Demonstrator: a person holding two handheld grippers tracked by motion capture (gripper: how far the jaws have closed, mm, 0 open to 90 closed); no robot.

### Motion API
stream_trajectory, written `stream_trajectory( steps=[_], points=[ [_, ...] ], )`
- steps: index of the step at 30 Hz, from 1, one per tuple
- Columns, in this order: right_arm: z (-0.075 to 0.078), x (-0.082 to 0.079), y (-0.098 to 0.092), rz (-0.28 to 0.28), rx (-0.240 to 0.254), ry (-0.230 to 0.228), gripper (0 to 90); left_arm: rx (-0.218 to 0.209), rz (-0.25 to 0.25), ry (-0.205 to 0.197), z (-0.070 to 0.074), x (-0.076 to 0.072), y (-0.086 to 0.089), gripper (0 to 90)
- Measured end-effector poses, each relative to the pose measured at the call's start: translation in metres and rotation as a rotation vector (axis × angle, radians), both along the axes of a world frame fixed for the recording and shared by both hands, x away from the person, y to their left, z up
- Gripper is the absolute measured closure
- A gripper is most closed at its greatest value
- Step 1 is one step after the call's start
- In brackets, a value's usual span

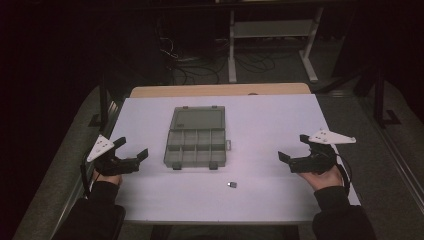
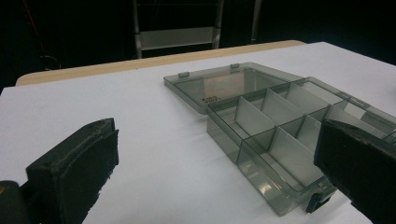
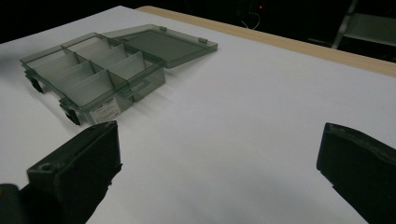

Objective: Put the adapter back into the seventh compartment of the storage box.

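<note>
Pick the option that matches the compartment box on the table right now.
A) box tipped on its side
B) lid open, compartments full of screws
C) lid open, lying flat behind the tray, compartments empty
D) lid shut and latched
C: the compartment box sits upright with its lid swung open and lying flat on the table beyond the tray, and in both gripper views the divided compartments look empty.

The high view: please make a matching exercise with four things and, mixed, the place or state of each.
Things:
1. organizer box
2. small dark object
3. left gripper
4. right gripper

Places or states:
a. open, at the table's right edge
b. lid folded back, compartments look empty
c. open, at the table's left edge
d. lies alone, nearer the person than the box

Pairs: 1-b, 2-d, 3-c, 4-a
</note>
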State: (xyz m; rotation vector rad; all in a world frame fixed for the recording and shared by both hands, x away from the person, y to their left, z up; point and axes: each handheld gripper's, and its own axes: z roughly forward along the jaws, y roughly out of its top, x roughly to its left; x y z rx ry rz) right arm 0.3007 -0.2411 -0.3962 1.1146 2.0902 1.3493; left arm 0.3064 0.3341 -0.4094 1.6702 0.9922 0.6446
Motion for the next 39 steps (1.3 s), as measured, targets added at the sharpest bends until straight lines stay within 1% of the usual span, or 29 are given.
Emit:
stream_trajectory(
  steps=[6,13,21,25,28,31,33,39],
  points=[
    [-0.001,-0.001,0.001,0.006,-0.003,0.006,0.0,0.001,-0.009,-0.001,0.0,-0.001,-0.001,0.0],
    [-0.002,0.0,0.003,0.01,-0.011,0.012,0.0,0.0,-0.005,-0.002,0.0,-0.001,-0.001,0.0],
    [-0.002,0.001,0.005,0.022,-0.014,0.016,0.0,0.007,-0.007,-0.001,0.0,-0.001,-0.001,0.0],
    [-0.003,0.003,0.007,0.022,-0.023,0.025,0.0,0.012,-0.009,-0.002,0.0,-0.001,-0.001,0.0],
    [-0.002,0.003,0.011,0.035,-0.041,0.028,0.0,0.016,-0.008,0.002,0.0,-0.001,-0.001,0.0],
    [0.0,0.005,0.015,0.044,-0.054,0.044,0.0,0.019,-0.005,0.003,0.0,-0.001,-0.002,0.0],
    [0.002,0.007,0.02,0.067,-0.072,0.048,0.0,0.019,-0.004,0.003,0.0,-0.001,-0.002,0.0],
    [0.008,0.008,0.025,0.095,-0.087,0.057,0.0,0.021,-0.002,0.007,-0.001,-0.001,-0.002,0.0]
  ],
)
